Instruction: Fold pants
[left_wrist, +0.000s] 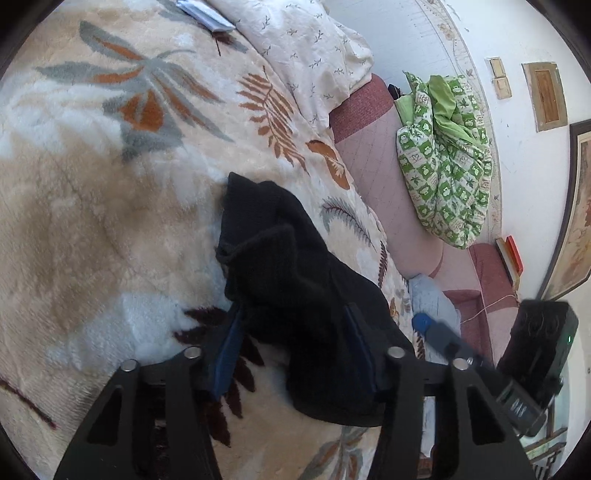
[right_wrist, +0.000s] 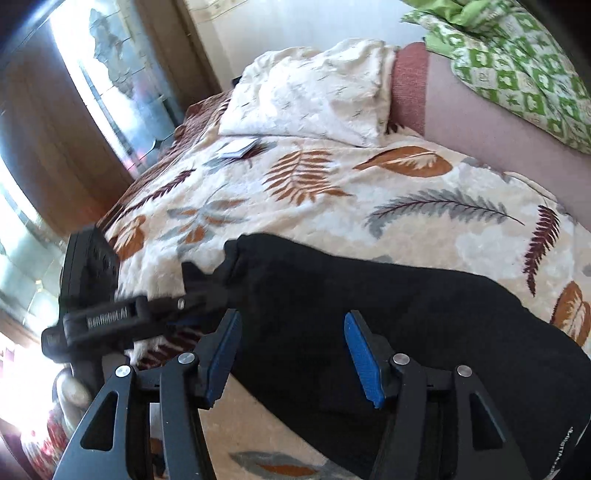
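While both grippers tilt down toward the bed, we see the black knitted pants (left_wrist: 295, 280) lying bunched on the cream plush blanket with leaf print (left_wrist: 110, 221). Our left gripper (left_wrist: 291, 332) has its blue-padded jaws partly apart, dark fabric lying between them (whether the pads press it we cannot tell). Our right gripper (right_wrist: 291, 347) hovers over the pants with jaws apart, gripping nothing. Behind lie a white sprigged pillow (right_wrist: 310, 92) and a green patterned quilt (left_wrist: 447, 155).
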